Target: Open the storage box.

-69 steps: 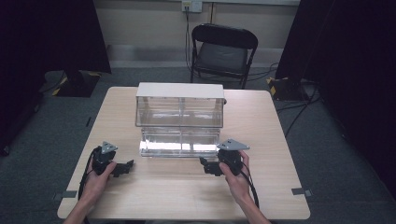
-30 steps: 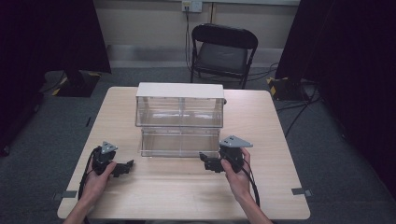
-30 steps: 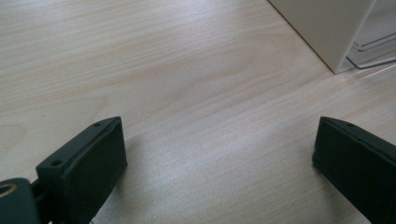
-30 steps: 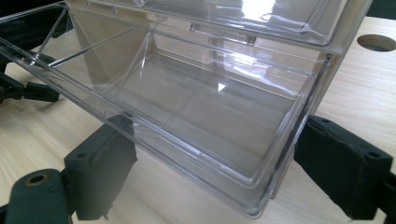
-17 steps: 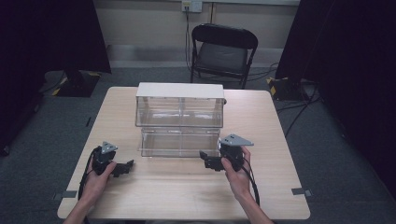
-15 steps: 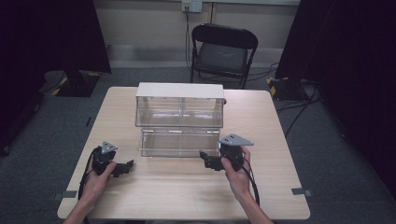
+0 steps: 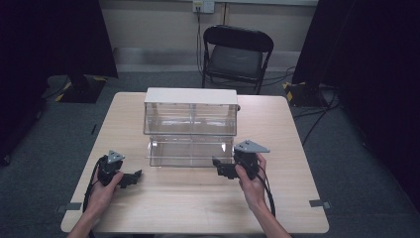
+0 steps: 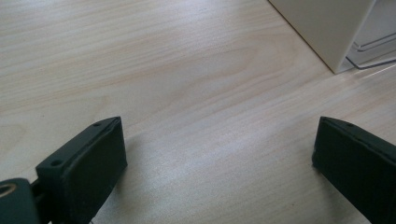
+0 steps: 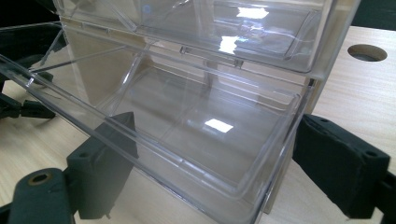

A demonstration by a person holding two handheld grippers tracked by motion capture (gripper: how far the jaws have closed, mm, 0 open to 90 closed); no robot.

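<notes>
A clear two-tier drawer cabinet [image 7: 190, 96] with a white top stands mid-table. Its lower drawer [image 7: 190, 151] is pulled out toward me. My right gripper [image 7: 218, 168] sits at the drawer's front right corner, pointing left. In the right gripper view its jaws [image 9: 217, 135] are open and straddle that corner of the lower drawer [image 9: 187, 121]; the left jaw shows through the clear plastic, the right jaw is outside the side wall. My left gripper [image 7: 136, 177] rests low on the table at the front left, open over bare wood [image 8: 215, 135], with the cabinet's white corner [image 8: 327, 28] ahead.
The wooden table [image 7: 198, 208] has bare room in front of and beside the cabinet. A round hole [image 9: 367, 52] is cut in the tabletop right of the cabinet. A black folding chair [image 7: 235, 54] stands behind the table on grey carpet.
The bright glare on the lower drawer's front has gone and its front now looks taller. The right gripper has shifted slightly right. The left gripper has stayed put.
</notes>
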